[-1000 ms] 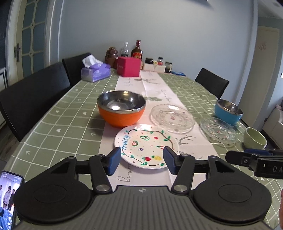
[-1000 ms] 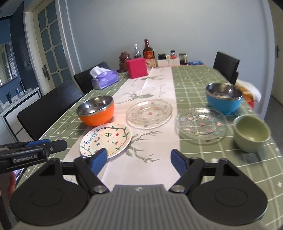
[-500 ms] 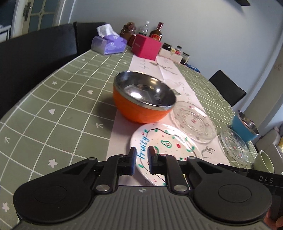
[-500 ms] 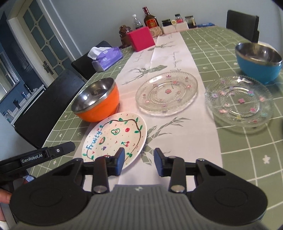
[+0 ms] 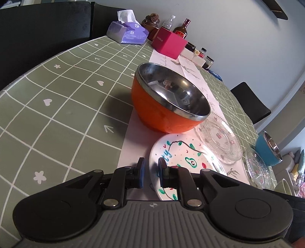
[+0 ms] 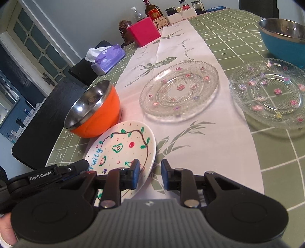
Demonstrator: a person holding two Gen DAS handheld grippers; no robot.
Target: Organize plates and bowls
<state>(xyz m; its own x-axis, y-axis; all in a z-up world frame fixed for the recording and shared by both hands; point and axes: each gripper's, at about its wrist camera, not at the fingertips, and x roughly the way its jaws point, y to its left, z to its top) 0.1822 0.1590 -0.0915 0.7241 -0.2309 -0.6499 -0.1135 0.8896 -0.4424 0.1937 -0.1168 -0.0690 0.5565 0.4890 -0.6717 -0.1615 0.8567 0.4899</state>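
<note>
Grippers flank the painted plate [image 6: 124, 148]. The left gripper [image 5: 151, 172] is clamped on its left rim. An orange bowl [image 6: 93, 112] sits just behind the plate. The right gripper [image 6: 149, 176] straddles the plate's right rim, jaws closing, not yet pressing. Two glass plates [image 6: 179, 91] lie beyond to the right.

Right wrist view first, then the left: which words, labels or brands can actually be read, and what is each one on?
"GenRobot.AI": on the black body of the left tool, seen in the right wrist view.
"Fruity": blue lettering on the painted white plate; the left view shows only "ty".
Cursive writing on the white table runner: not legible.
Print on the pink box, purple tissue pack, bottle label and jars: too small or blurred.
</note>
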